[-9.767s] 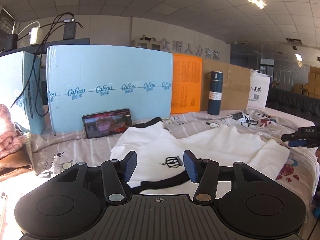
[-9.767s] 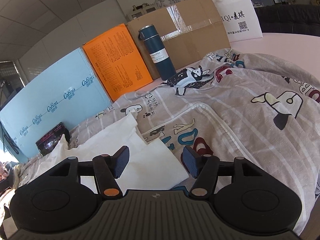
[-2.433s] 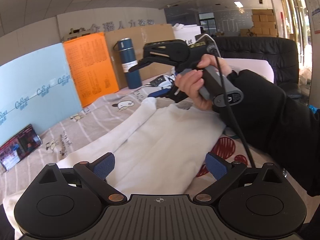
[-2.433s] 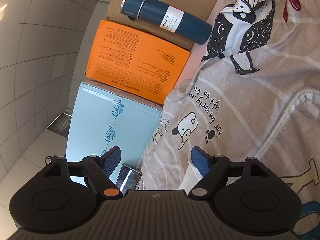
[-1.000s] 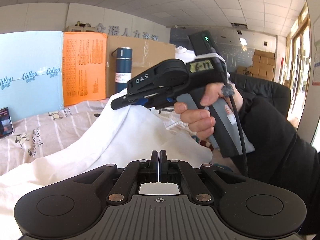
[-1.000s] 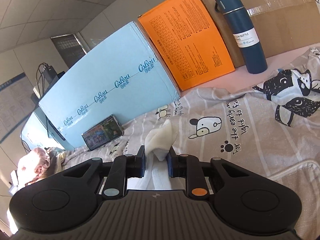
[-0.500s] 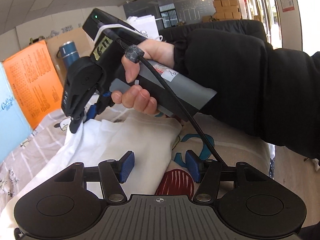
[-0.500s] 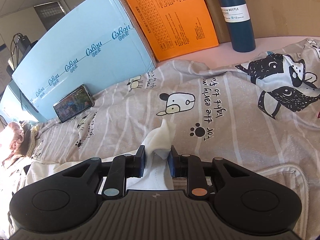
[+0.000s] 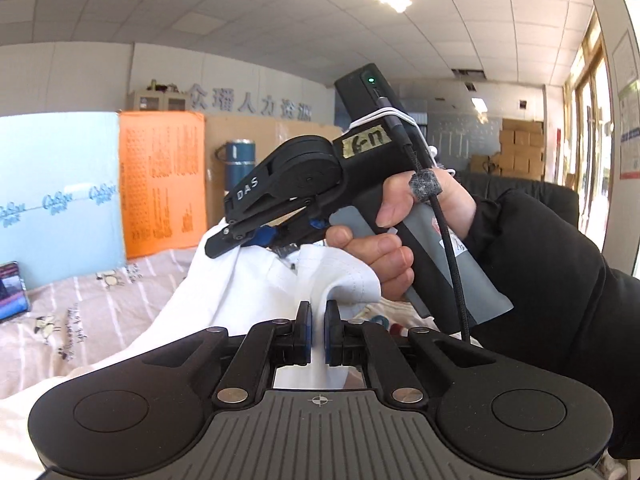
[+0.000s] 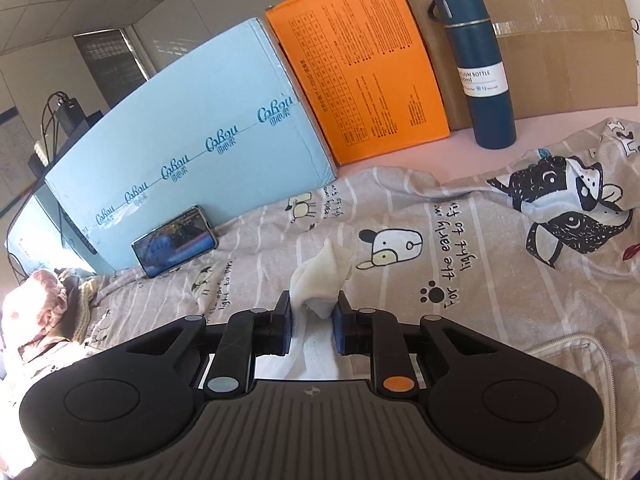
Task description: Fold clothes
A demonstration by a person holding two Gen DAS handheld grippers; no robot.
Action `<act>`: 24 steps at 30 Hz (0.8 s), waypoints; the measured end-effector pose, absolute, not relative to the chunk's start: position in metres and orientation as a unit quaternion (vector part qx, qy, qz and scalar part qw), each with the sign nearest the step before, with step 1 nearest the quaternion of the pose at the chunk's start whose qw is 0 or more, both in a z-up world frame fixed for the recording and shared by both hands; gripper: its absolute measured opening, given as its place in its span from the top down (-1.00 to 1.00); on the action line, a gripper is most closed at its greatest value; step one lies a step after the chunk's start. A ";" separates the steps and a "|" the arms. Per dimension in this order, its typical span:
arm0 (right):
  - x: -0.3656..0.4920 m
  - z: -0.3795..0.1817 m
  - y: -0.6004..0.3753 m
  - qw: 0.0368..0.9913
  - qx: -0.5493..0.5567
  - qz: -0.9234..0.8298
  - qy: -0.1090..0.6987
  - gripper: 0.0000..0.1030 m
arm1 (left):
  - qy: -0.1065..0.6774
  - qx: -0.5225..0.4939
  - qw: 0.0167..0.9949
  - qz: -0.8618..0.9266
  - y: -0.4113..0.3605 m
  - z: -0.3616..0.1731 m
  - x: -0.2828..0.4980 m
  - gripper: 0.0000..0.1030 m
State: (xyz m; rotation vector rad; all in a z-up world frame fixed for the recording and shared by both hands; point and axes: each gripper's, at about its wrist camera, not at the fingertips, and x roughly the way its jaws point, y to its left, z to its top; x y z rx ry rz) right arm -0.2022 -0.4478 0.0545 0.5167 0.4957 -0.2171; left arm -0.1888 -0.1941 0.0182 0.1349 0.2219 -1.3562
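Half a second ago my left tool stood apart over the shirt; now it pinches a white edge, like my right tool. The shirt trails left from both grips toward the blue box, so both should carry it that way; the right sits nearer.

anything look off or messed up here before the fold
Nothing damaged or spilled. The white shirt is bunched rather than flat, pinched by both the left gripper and right gripper. The patterned sheet is rumpled near the blue bottle.
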 end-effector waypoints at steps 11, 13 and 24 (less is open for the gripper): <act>-0.161 0.132 -0.310 0.966 0.190 -0.024 0.172 0.66 | -0.023 -0.041 0.875 -0.481 -0.034 0.022 -0.185 0.93; -0.141 0.134 -0.279 0.968 0.174 -0.009 0.180 0.67 | -0.017 -0.049 0.887 -0.459 -0.009 0.018 -0.181 0.93; -0.034 0.056 -0.139 0.943 0.106 0.007 0.316 0.68 | 0.120 -0.066 0.903 -0.407 0.073 -0.043 -0.160 0.94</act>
